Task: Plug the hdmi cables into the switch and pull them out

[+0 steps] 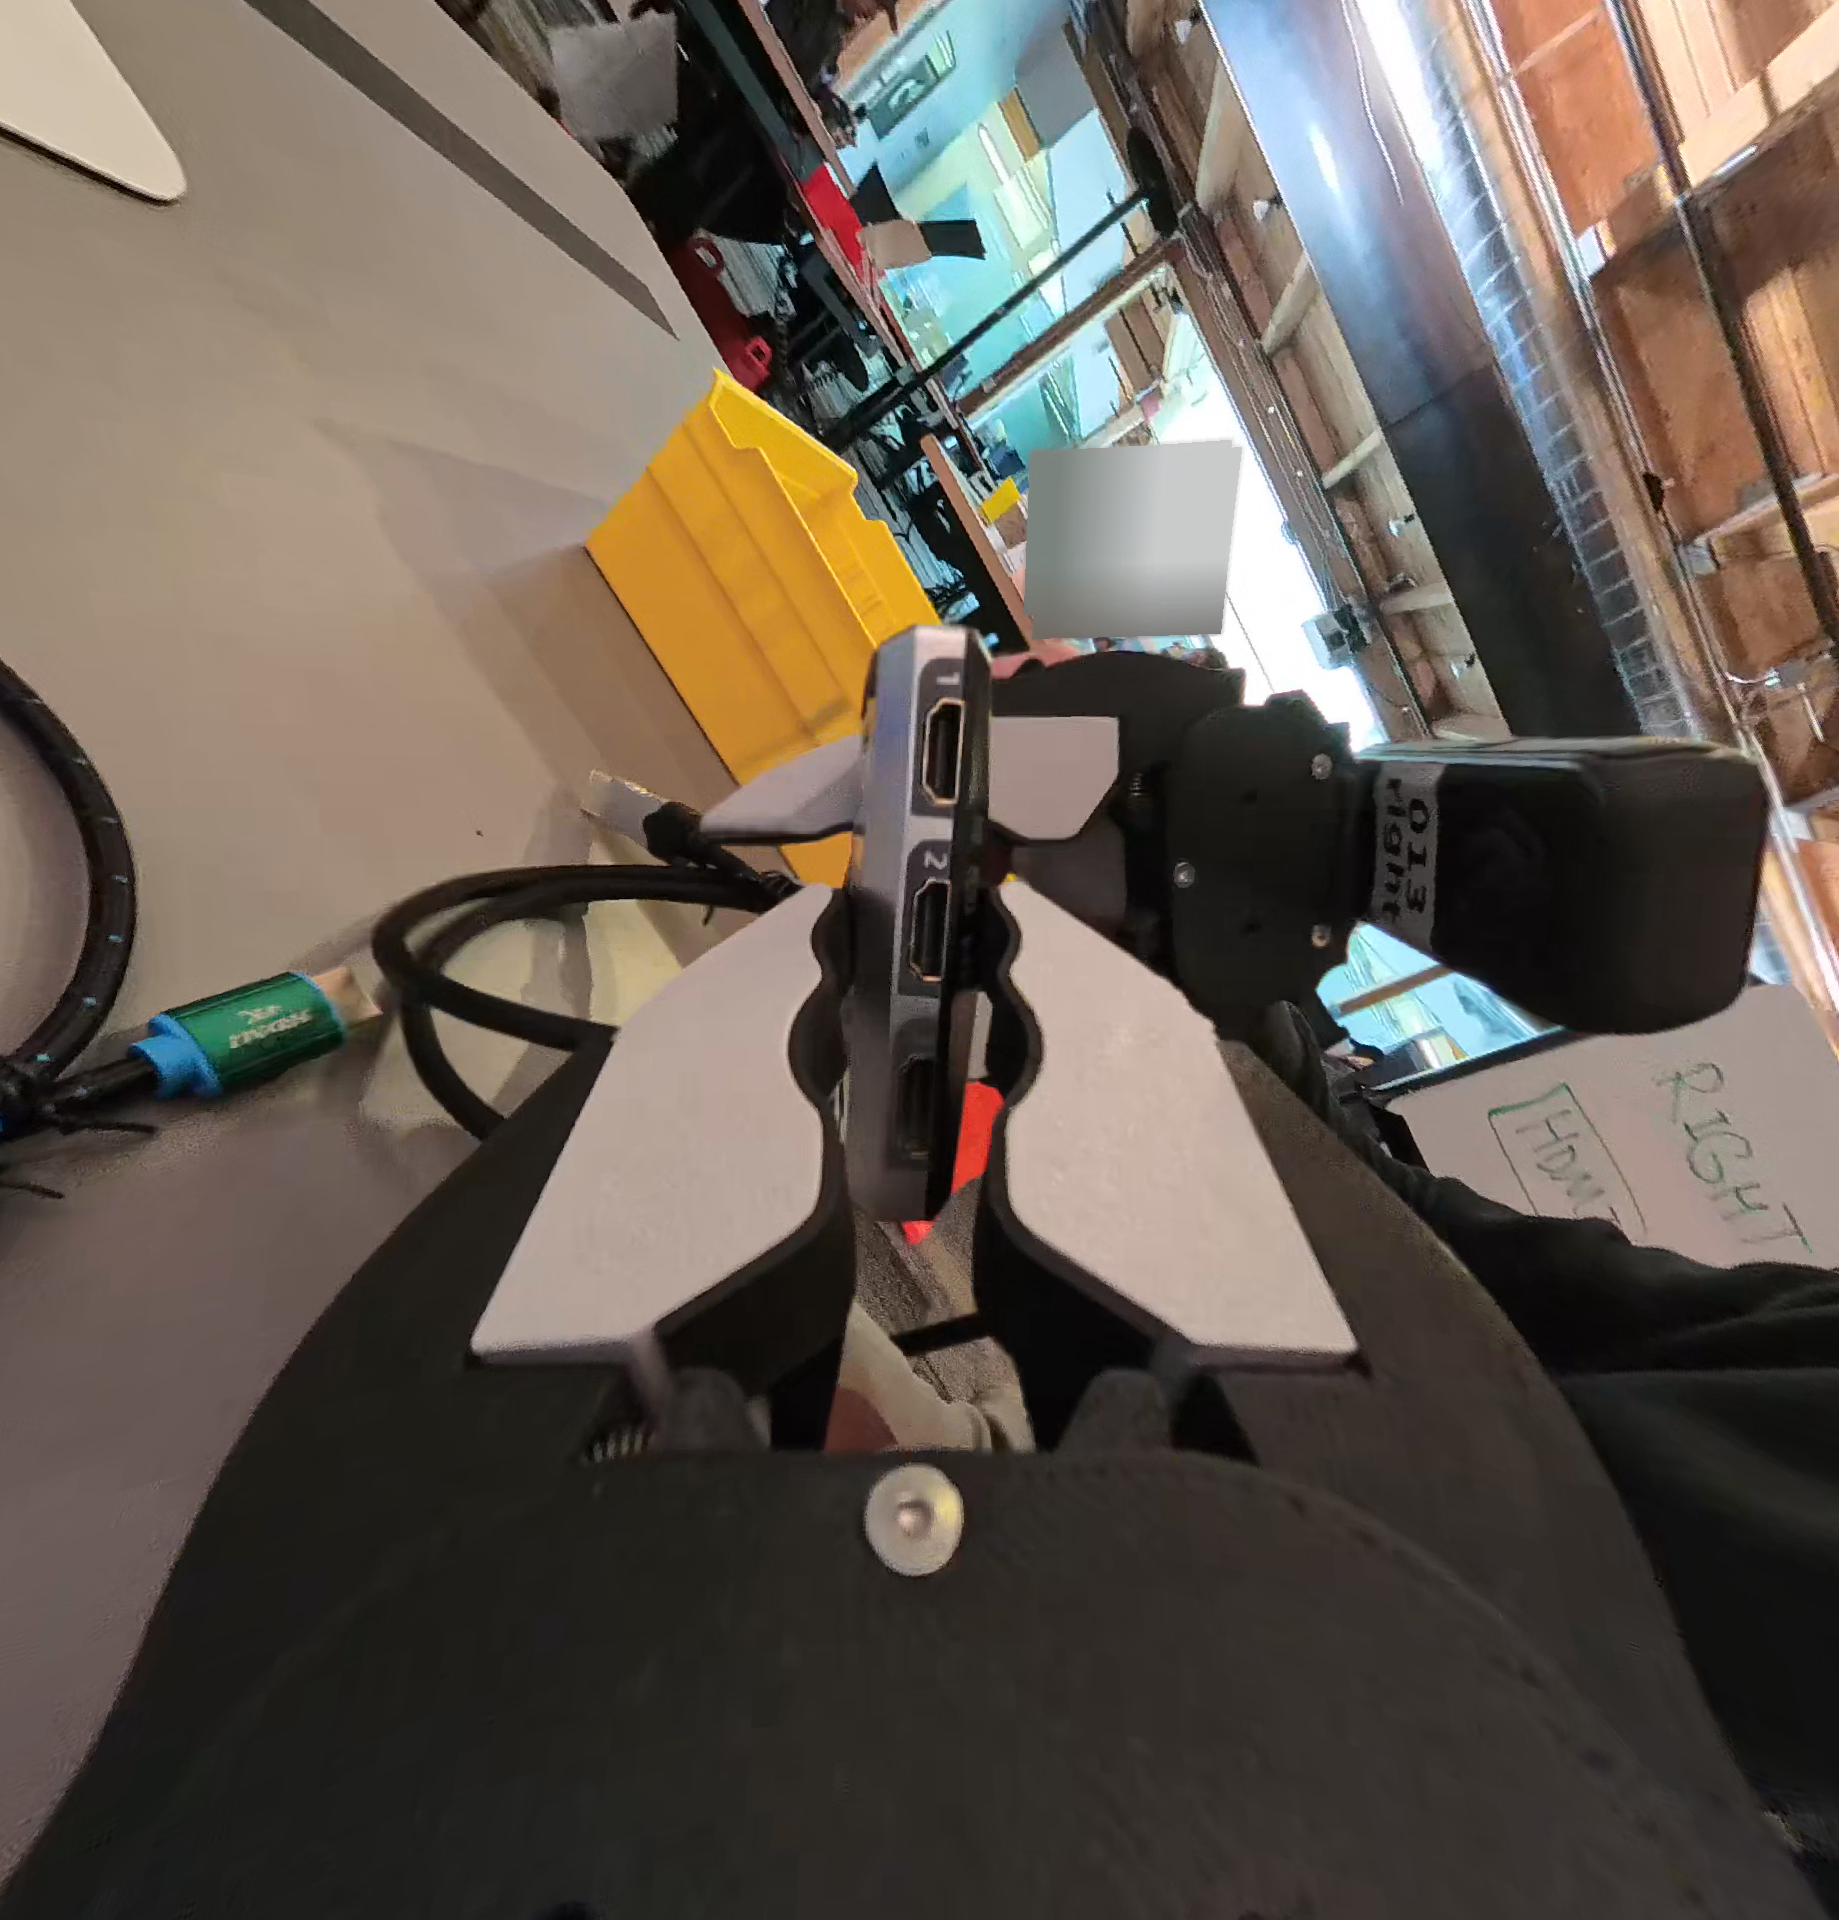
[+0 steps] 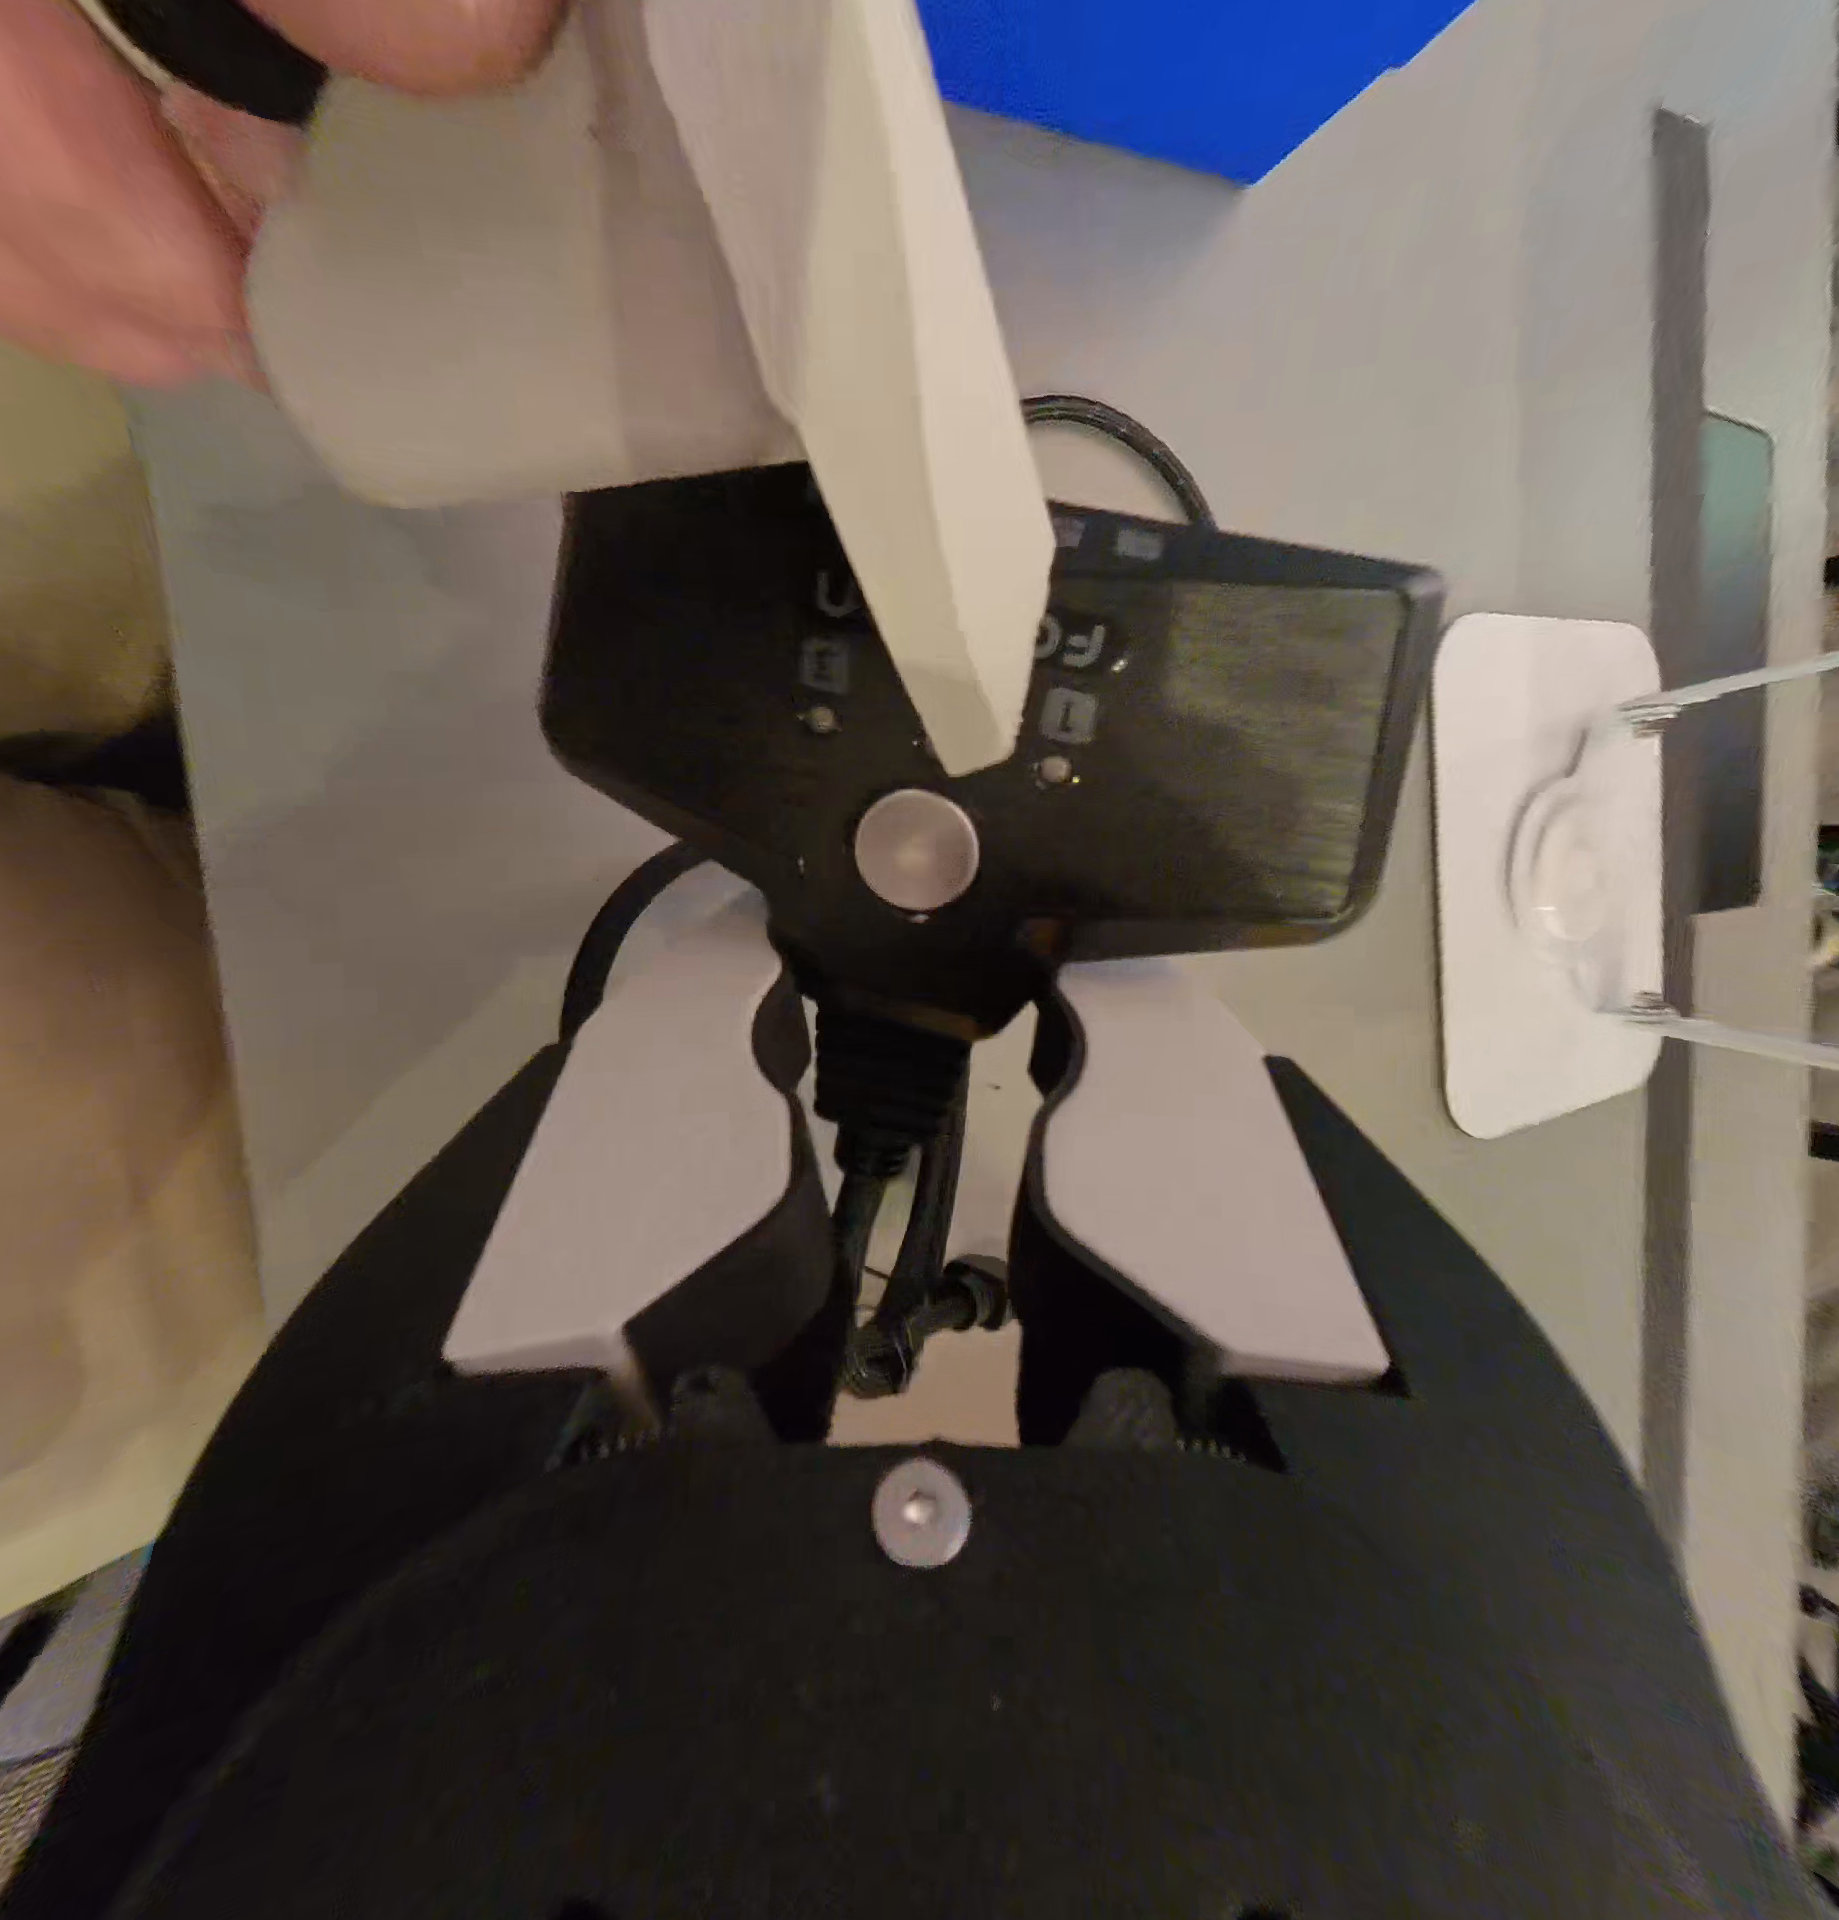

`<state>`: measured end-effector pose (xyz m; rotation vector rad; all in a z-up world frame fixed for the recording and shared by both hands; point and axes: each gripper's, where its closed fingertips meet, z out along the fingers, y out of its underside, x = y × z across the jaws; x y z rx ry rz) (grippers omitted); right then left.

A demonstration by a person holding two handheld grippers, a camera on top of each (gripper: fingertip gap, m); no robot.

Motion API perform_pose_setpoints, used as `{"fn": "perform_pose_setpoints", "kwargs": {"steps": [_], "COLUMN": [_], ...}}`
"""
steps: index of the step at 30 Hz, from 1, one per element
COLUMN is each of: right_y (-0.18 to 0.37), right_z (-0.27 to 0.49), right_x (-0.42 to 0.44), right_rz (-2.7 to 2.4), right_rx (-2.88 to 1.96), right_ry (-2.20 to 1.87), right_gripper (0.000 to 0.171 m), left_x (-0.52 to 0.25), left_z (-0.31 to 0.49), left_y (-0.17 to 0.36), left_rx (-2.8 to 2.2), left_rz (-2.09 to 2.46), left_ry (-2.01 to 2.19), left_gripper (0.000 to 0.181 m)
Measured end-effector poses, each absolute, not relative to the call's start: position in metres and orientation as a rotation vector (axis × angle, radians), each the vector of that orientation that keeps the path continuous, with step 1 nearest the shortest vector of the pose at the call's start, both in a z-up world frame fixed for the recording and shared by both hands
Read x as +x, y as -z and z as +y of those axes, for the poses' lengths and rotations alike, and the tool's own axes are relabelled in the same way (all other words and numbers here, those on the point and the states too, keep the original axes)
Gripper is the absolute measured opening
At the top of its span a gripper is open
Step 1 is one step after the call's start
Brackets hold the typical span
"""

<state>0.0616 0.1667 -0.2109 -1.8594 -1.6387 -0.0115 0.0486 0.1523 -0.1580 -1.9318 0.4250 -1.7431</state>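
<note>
Standing edge-on, switch [image 1: 920, 935] sits clamped between both tools.

You are working in a workshop or lab. Beyond the grey worktable [image 1: 271, 520] stand a yellow parts bin [image 1: 759, 561], cluttered equipment benches [image 1: 790, 260] and exposed timber ceiling joists [image 1: 1673, 312].

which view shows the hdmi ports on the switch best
The left wrist view: the switch, clamped edge-on in the left gripper, turns its three empty ports toward the camera. The right wrist view shows only its black top face and round button, ports hidden.
</note>
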Motion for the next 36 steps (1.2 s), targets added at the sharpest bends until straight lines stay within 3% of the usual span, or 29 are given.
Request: {"fn": "perform_pose_setpoints", "kwargs": {"steps": [12,16,19,25,29,36], "right_y": [0.213,0.209,0.213,0.214,0.217,0.218], "right_z": [0.169,0.17,0.17,0.168,0.166,0.165], "right_x": [0.081,0.106,0.118,0.127,0.129,0.131], "right_rz": [-1.615,-1.551,-1.523,-1.514,-1.516,-1.51], "right_rx": [-1.995,-2.057,-2.095,-2.089,-2.089,-2.085], "right_ry": [-0.175,-0.256,-0.273,-0.29,-0.311,-0.357], "right_gripper": [0.031,0.032,0.033,0.033,0.033,0.033], "left_x": [0.031,0.012,0.012,0.021,0.024,0.034], "left_z": [0.171,0.189,0.189,0.191,0.204,0.21], "left_y": [0.152,0.165,0.206,0.264,0.284,0.296], "left_rx": [-1.894,-1.893,-1.921,-1.774,-1.725,-1.837], "left_rz": [0.523,0.834,1.128,1.524,1.63,1.58], "left_ry": [1.554,1.023,0.618,-0.015,-0.122,0.097], "left_gripper": [0.027,0.031,0.04,0.039,0.032,0.02]}}
